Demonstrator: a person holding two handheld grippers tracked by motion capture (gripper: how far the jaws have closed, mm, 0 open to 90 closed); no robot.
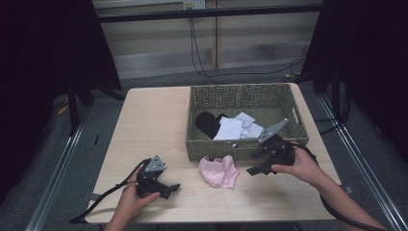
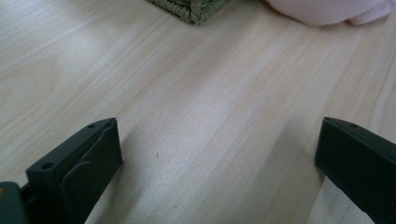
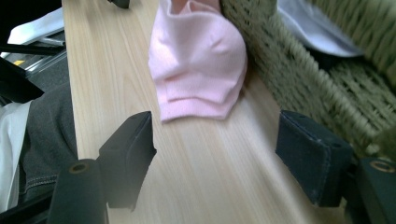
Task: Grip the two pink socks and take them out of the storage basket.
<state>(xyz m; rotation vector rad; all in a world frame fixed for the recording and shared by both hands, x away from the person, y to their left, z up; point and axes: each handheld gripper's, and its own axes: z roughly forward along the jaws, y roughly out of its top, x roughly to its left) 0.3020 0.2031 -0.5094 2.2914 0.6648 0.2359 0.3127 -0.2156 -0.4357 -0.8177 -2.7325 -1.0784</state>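
1. The right gripper (image 3: 215, 156) hangs low near the table's (image 1: 144, 125) front edge, jaws spread wide and empty, aimed at the pink sock (image 3: 198, 65) just ahead.
2. To do this well, slide one jaw to each side of the sock's near hem, then pinch both layers.
3. The sock lies against the front wall of the wicker basket (image 1: 211, 147), so keep the outer jaw off the weave.
4. The left gripper (image 2: 217, 163) rests toward the front left corner, spread, holding nothing.

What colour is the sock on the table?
Pale pink sock; clearest in the right gripper view.
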